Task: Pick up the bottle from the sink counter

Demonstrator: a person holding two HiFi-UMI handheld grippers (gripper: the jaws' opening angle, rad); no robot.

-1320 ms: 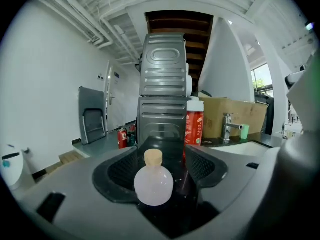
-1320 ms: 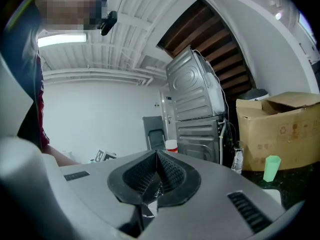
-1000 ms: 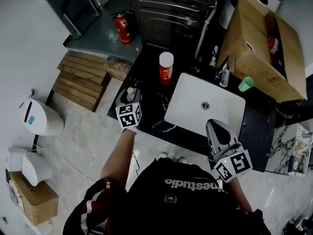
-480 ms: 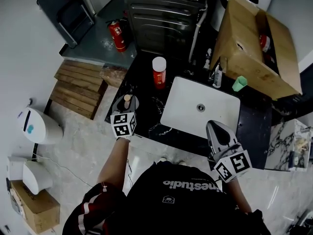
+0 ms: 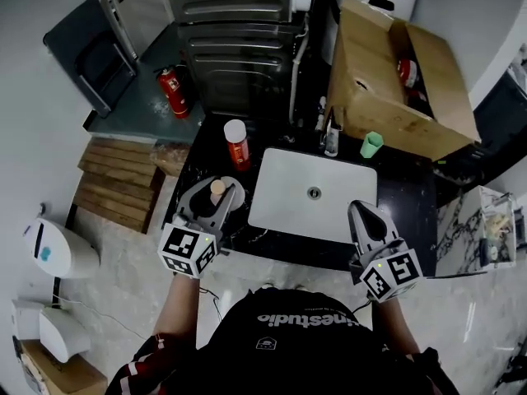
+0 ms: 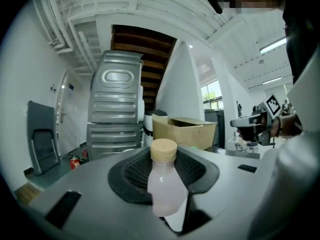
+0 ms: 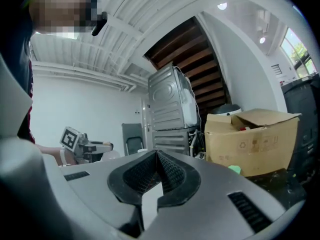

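A small pale-pink bottle [image 6: 162, 184] with a tan cap stands upright between the jaws of my left gripper [image 6: 163, 159], which is shut on its body. In the head view the bottle [image 5: 217, 191] and the left gripper [image 5: 213, 197] are over the left end of the black sink counter [image 5: 191, 167]. My right gripper [image 5: 360, 210] is near the counter's front edge, right of the white sink [image 5: 276, 212]. In the right gripper view its jaws [image 7: 156, 157] meet at the tip with nothing between them.
A red canister with a white lid [image 5: 236, 144] stands at the back of the counter. Behind the sink are a small clear bottle [image 5: 331, 142] and a green cup [image 5: 371, 145]. An open cardboard box [image 5: 395, 81] fills the back right. A metal appliance [image 5: 235, 23] stands behind, with a fire extinguisher [image 5: 174, 91] and a wooden pallet [image 5: 115, 192] on the floor at left.
The left jaws have closed in on the bottle, and the gripper has drawn back toward me with it. The right gripper has stayed in place.
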